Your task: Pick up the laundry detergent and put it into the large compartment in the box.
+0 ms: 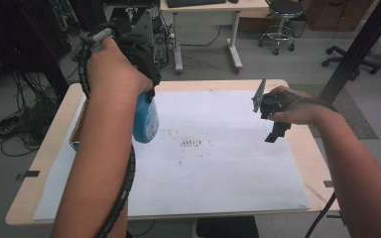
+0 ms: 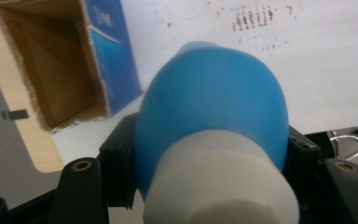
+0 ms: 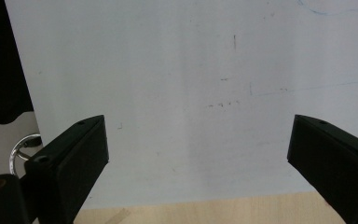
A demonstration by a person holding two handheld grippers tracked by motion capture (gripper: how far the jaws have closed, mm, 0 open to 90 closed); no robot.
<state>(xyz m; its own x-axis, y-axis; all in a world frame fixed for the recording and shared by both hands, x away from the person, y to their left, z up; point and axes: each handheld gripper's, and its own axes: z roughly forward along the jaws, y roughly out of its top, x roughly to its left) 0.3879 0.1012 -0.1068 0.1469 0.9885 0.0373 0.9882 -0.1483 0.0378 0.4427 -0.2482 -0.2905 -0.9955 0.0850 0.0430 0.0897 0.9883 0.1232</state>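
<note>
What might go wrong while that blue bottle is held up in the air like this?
The left gripper clamps the blue bottle on its rounded, smooth shoulder, so it might slip and drop onto the white sheet or hit the open cardboard box. The right gripper hangs open and empty, too far off to catch it.

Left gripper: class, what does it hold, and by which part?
The left gripper clamps a blue rounded plastic bottle by its body sides, just beyond its white cap.
</note>
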